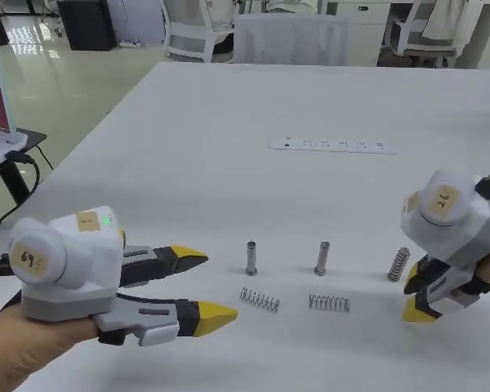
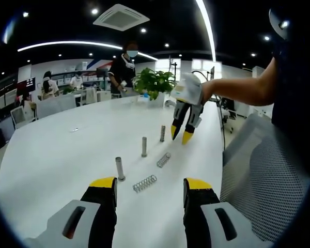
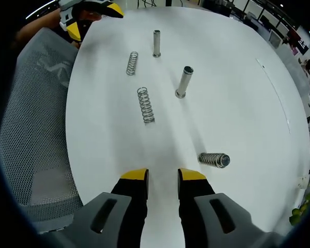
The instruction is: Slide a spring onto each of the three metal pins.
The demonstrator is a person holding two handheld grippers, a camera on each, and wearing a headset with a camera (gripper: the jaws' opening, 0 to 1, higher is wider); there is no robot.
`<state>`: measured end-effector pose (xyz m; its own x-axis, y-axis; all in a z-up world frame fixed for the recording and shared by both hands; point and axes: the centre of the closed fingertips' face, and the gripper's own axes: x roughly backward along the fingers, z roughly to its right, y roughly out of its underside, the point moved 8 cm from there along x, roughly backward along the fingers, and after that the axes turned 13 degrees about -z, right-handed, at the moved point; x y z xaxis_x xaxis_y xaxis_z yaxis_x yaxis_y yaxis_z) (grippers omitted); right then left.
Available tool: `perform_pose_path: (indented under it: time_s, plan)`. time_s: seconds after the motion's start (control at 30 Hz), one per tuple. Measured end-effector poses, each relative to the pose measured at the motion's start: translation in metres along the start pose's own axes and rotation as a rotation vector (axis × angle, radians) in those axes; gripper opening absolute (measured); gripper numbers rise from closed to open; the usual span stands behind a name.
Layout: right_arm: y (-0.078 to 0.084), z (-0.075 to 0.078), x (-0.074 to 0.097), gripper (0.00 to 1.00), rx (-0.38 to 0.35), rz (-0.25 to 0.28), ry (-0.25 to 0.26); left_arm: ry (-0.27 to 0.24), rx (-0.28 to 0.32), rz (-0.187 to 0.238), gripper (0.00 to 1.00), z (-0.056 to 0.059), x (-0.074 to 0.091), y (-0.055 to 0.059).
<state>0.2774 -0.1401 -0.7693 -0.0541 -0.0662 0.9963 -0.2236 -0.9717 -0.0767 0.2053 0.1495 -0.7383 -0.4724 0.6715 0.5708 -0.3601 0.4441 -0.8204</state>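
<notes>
- The white tabletop [image 1: 229, 122] carries all the parts.
- A grey mesh chair back [image 3: 36, 129] sits at 9 o'clock in the right gripper view, off the table's edge.
- The left gripper [image 1: 202, 284], grey with yellow-tipped black jaws, hovers at 8 o'clock in the head view. Its jaws are spread wide with nothing between them.
- The right gripper [image 1: 416, 296], of the same build, hovers at 4 o'clock. Its jaws are a narrow gap apart and hold nothing.
- A flat white power strip [image 1: 332, 144] lies at 12 o'clock from the pins, well apart.
- A bare cylindrical steel pin [image 1: 251, 257] stands upright near the centre.
- A second bare steel pin [image 1: 322, 258] stands at its 3 o'clock.
- A third steel pin [image 3: 225, 161] stands further along at 3 o'clock, near the right gripper's tips.
- A fitted coil spring [image 1: 399, 264] sleeves that third pin.
- One loose steel spring [image 1: 259, 300] lies flat at 5 o'clock of the first pin.
- Another loose spring [image 1: 329, 303] lies flat at 5 o'clock of the second.
</notes>
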Motion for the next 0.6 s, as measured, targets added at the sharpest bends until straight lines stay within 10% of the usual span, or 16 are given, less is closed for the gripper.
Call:
perform_pose_path:
  time_s: [0.6]
  plan:
    - [-0.047, -0.012, -0.001, 0.18, 0.088, 0.067, -0.008, 0.008, -0.008, -0.005, 0.46, 0.004, 0.0, 0.0]
